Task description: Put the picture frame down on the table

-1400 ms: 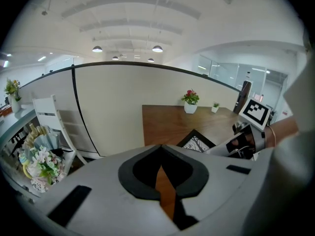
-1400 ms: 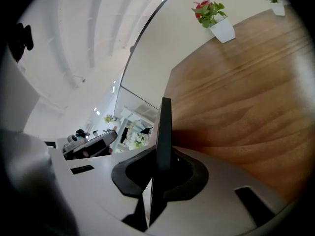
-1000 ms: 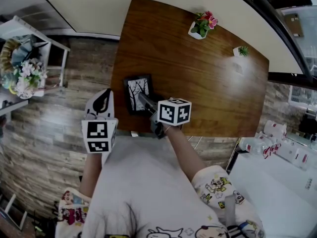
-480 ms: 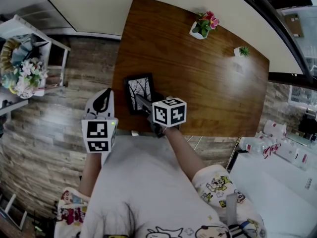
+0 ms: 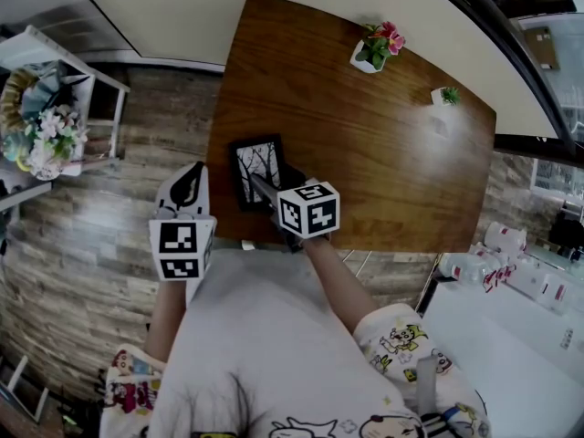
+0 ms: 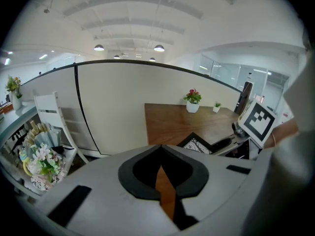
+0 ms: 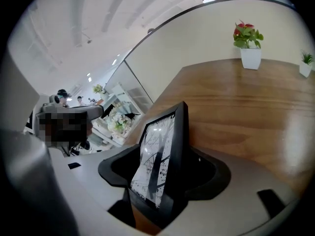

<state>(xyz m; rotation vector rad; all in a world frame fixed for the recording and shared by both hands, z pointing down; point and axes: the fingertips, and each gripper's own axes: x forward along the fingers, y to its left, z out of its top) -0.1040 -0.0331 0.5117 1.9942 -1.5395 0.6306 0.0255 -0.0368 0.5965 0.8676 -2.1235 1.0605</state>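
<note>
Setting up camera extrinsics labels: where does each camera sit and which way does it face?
Head view: on the person's head, looking steeply down at the table; shows torso, forearms, left gripper, right gripper.
Left gripper view: on the left gripper, facing the partition wall and table; shows its fingers, closed, empty.
Right gripper view: on the right gripper, facing across the table; its fingers have just been opening, picture frame between them.
Shared: all three show the picture frame and the flower pot.

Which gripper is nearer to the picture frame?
Right. The right gripper, jaws just opened, straddles the picture frame; the left gripper hangs beside the table, apart from it.
</note>
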